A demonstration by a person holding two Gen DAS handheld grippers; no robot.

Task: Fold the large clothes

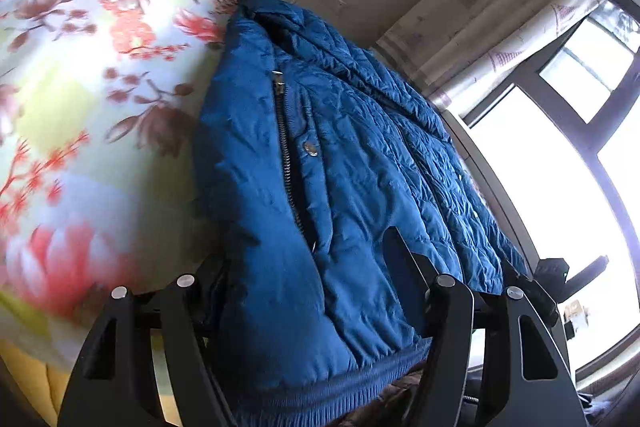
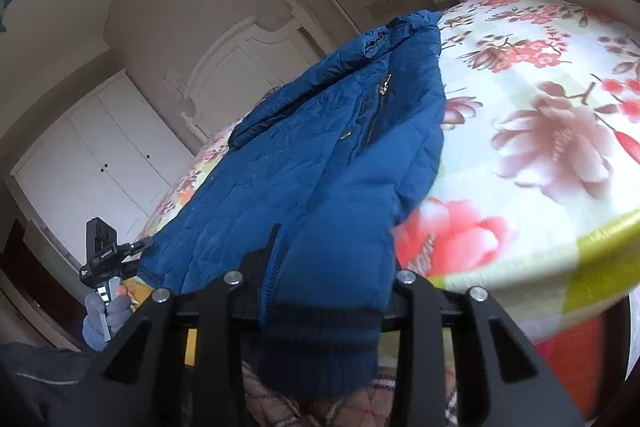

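A blue quilted jacket (image 1: 340, 167) with a zip lies on a floral bedsheet (image 1: 80, 87), its ribbed hem hanging over the bed's near edge. My left gripper (image 1: 316, 259) has its fingers on either side of the hem area; one fingertip (image 1: 394, 239) shows against the fabric, the other is hidden. In the right wrist view the jacket (image 2: 320, 155) lies with its ribbed hem or cuff (image 2: 320, 339) draped between my right gripper's (image 2: 320, 267) fingers; one fingertip (image 2: 272, 239) presses on it. The left gripper also shows there (image 2: 108, 259), in a gloved hand.
The floral bed (image 2: 540, 147) spreads to the right. White wardrobe doors (image 2: 92, 163) and a headboard (image 2: 256, 55) stand behind. A window (image 1: 560, 167) with a curtain (image 1: 520, 7) is on the far side. A checked quilted cloth (image 2: 320, 407) is below the grippers.
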